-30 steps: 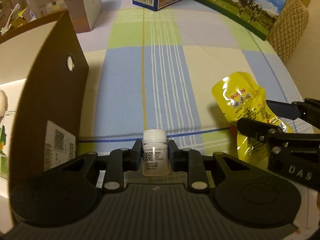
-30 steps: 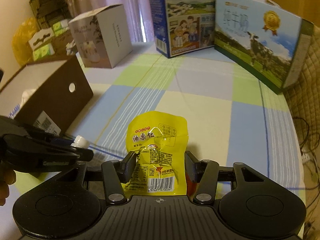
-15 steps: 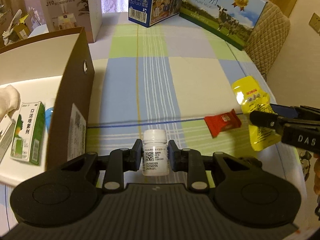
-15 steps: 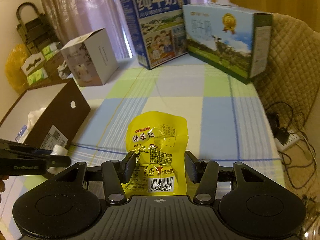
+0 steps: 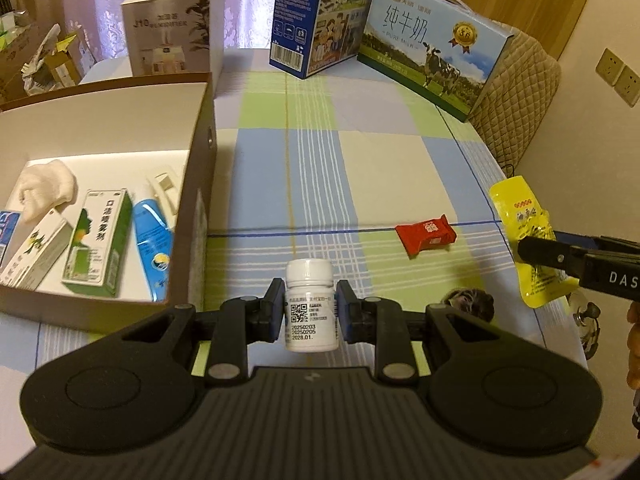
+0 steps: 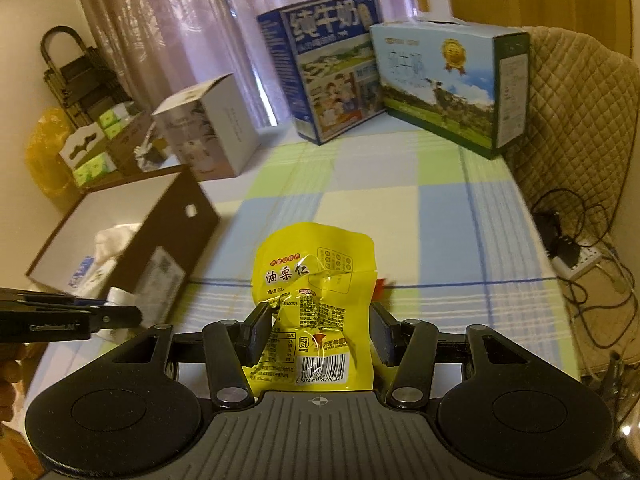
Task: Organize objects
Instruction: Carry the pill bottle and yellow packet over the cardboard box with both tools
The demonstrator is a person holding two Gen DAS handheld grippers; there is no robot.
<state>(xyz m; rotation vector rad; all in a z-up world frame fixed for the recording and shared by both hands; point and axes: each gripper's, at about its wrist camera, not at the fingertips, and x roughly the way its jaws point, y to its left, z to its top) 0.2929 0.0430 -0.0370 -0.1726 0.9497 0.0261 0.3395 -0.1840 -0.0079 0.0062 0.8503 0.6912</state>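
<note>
Left gripper (image 5: 310, 312) clamped on white pill bottle (image 5: 311, 306), held upright above checked bench (image 5: 380, 168), fingers (image 5: 274, 310) pressing both sides. Right gripper (image 6: 318, 330) pinching yellow snack pouch (image 6: 316, 288), also lifted clear of bench. Open brown box (image 5: 200, 184) at 9 o'clock from bottle, holding green carton (image 5: 98, 244), blue tube (image 5: 150, 246), white cloth (image 5: 48, 186). Red packet (image 5: 426, 236) lying on bench at 2 o'clock. Milk cartons (image 5: 432, 56) at 12, far edge.
</note>
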